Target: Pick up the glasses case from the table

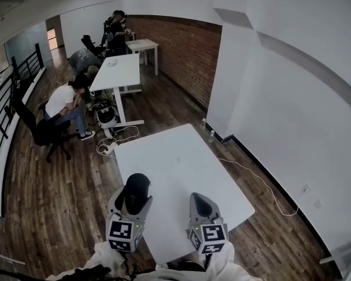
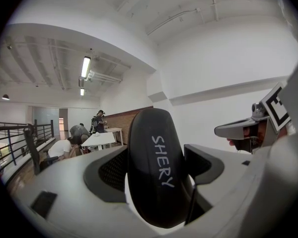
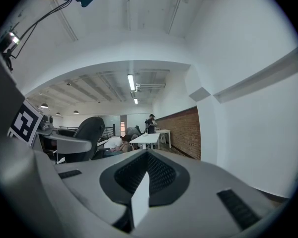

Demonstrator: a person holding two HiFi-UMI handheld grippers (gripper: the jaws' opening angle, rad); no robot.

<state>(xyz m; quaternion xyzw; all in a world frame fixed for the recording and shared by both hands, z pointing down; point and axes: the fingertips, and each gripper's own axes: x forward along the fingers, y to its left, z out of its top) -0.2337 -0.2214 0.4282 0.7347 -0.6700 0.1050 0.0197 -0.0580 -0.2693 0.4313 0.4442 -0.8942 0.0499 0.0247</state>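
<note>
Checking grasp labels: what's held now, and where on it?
Left gripper clamps the black glasses case across its sides; its far end sticks out past the jaws. Right gripper shut, empty.

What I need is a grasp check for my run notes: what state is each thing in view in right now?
glasses case: closed, standing on end between the left claw's jaws.
left claw: shut on the glasses case.
right claw: jaws together, nothing in them.
ceiling light: lit.
</note>
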